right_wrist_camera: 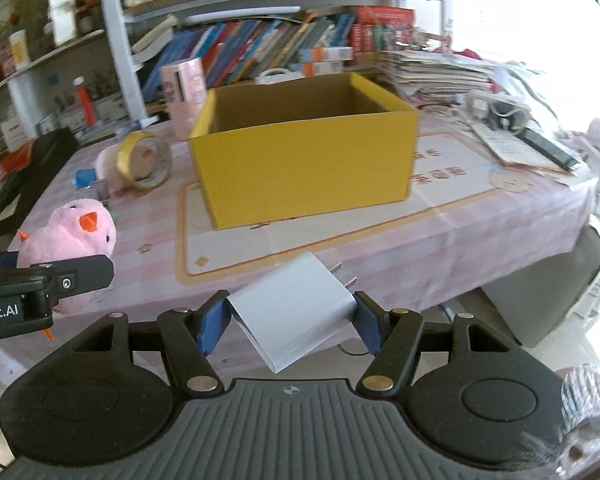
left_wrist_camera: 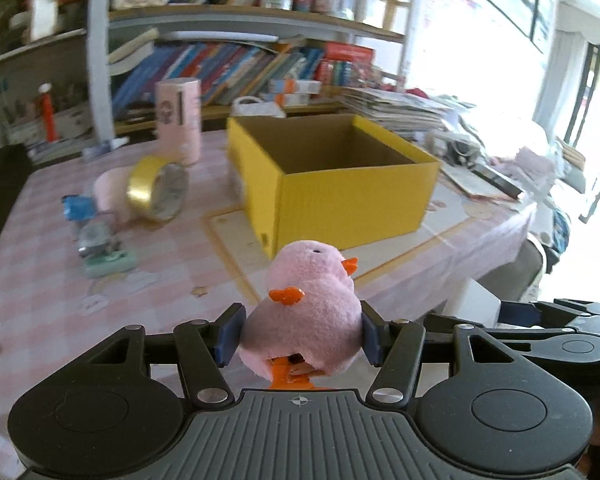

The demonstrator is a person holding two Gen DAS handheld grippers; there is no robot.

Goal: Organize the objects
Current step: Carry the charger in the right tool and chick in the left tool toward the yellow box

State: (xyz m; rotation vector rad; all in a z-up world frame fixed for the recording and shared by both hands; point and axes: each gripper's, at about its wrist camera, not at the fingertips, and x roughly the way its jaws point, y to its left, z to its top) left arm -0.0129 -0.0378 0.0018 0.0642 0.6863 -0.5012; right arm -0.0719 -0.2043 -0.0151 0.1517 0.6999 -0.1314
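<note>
Bench point(right_wrist_camera: 480, 216) under a pink checked cloth, crowded, with an open yellow box point(right_wrist_camera: 304, 168) standing on a printed mat near the middle, box looks empty as far as its inside shows; both held items are short of it, out past the bench's near edge. Main risk, my read: two tongs heading for one box side by side could knock each other or the box's near wall, and the light cardboard could slide on the mat. Left tongs point(left_wrist_camera: 300, 336) about half open, both pads pressed into a pink plush chick point(left_wrist_camera: 308, 320); soft body squashes, so it could slump or twist out of the hold, and its orange feet hang low enough to catch the rim. Right tongs point(right_wrist_camera: 290, 322) also about half open, clamped on a white charger point(right_wrist_camera: 296, 312) held tilted, prongs pointing toward the box; smooth hard sides plus the tilt mean it could pivot or slip between the pads, or land prongs first. Tape roll point(left_wrist_camera: 158, 190) stands on edge left of the box and could roll if bumped. Writing: "bot.AI" on the left tongs' housing seen from the right wrist; red characters on the mat too blurred to read; book spines on the shelf unreadable
</note>
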